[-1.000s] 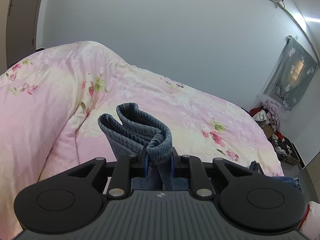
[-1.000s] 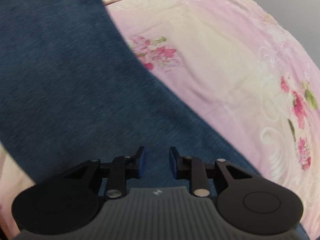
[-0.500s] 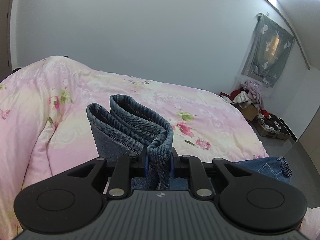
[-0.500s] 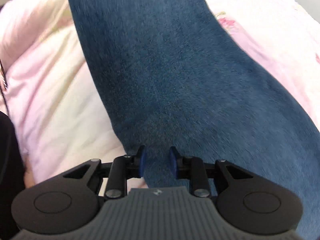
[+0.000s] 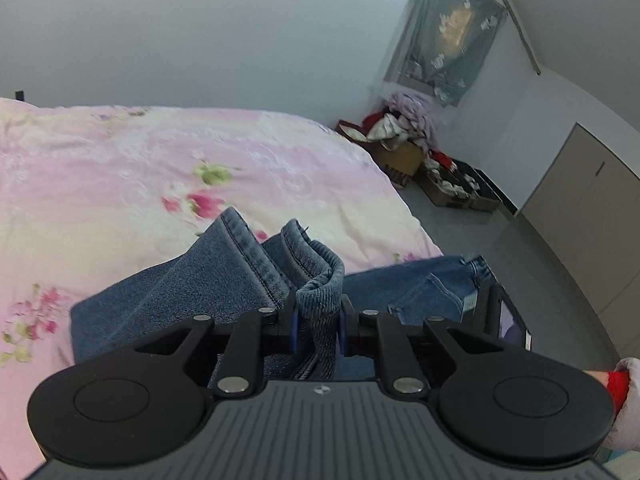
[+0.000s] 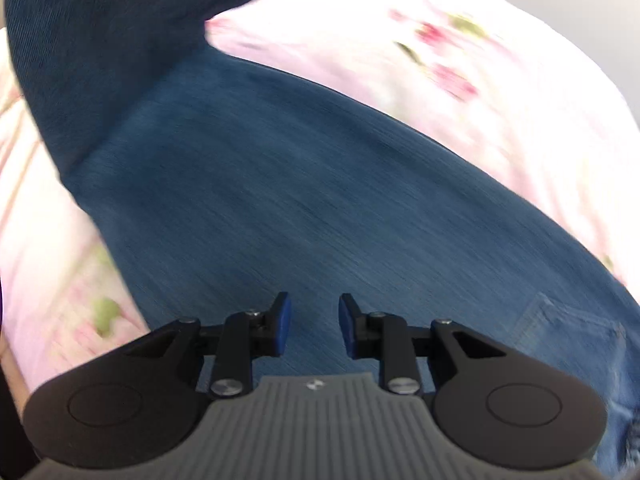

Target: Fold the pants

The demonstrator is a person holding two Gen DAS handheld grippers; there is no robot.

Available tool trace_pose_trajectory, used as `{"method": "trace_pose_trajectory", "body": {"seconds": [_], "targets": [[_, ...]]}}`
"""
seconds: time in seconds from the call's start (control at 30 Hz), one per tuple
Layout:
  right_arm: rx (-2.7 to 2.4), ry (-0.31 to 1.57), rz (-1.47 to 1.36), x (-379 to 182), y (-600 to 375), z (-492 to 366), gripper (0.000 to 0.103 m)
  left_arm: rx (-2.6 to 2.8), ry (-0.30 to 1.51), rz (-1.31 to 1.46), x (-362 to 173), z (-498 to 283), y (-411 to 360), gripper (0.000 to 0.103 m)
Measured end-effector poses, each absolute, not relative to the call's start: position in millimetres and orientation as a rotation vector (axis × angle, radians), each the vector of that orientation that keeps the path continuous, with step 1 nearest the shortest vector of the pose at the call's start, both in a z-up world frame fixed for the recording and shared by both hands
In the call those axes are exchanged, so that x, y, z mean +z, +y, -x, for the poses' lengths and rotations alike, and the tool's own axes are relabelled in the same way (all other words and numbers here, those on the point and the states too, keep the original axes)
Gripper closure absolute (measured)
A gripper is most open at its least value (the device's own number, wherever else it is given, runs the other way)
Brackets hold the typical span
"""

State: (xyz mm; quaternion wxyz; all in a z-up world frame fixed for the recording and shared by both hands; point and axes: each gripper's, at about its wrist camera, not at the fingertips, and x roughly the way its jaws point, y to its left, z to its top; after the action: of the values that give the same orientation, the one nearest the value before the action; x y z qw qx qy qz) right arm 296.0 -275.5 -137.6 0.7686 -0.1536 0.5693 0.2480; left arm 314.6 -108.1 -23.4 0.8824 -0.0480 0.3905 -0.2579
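Note:
Blue denim pants [image 5: 224,280] lie on a pink floral bed cover [image 5: 120,176]. My left gripper [image 5: 318,320] is shut on the bunched leg hems [image 5: 320,276] and holds them over the pants' upper part with the back pocket [image 5: 424,296]. In the right wrist view the pants [image 6: 300,200] fill the middle, with a raised fold of leg at the top left [image 6: 80,60] and a back pocket [image 6: 568,336] at the right. My right gripper [image 6: 314,322] is open and empty, just above the denim.
The bed's edge runs down the right in the left wrist view. Beyond it is grey floor [image 5: 520,264], a pile of clothes and boxes [image 5: 404,136] by the wall, and a cabinet [image 5: 592,216]. The other gripper's body [image 5: 500,316] shows at right.
My left gripper has carried the hems down and toward the waist end, so the legs now fold over. The right view has swung across the denim and is blurred; its jaws stayed open.

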Motion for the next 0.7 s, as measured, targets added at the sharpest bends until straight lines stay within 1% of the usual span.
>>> {"method": "trace_pose_trajectory", "body": {"seconds": [0.17,0.3,0.37,0.4,0.43,0.47,0.5,0.53,0.7], "targets": [[0.488,1.264,0.278,-151,-306,-294,0.080,-0.563,0.971,0.081,-97,-324,-155,0.085],[0.493,1.255,0.240,-154,-316,-293,0.080,-0.580,1.070,0.098,-138,-322,-163,0.083],[0.495,1.249,0.243,-150,-319,-295,0.079,-0.599,1.102,0.144,-146,-324,-157,0.079],[0.493,1.247,0.246,-148,-321,-295,0.077,-0.617,1.119,0.187,-148,-325,-153,0.069],[0.489,1.245,0.247,-146,-321,-298,0.071,-0.634,1.128,0.220,-147,-324,-152,0.058],[0.483,1.243,0.242,-144,-321,-298,0.070,-0.646,1.120,0.228,-145,-321,-149,0.053],[0.479,1.242,0.234,-141,-321,-298,0.069,-0.650,1.101,0.218,-141,-316,-145,0.047],[0.472,1.238,0.226,-139,-327,-300,0.068,-0.654,1.081,0.198,-137,-310,-141,0.044],[0.456,1.191,0.163,-114,-331,-300,0.066,-0.642,1.011,0.110,-111,-284,-102,0.043]]}}
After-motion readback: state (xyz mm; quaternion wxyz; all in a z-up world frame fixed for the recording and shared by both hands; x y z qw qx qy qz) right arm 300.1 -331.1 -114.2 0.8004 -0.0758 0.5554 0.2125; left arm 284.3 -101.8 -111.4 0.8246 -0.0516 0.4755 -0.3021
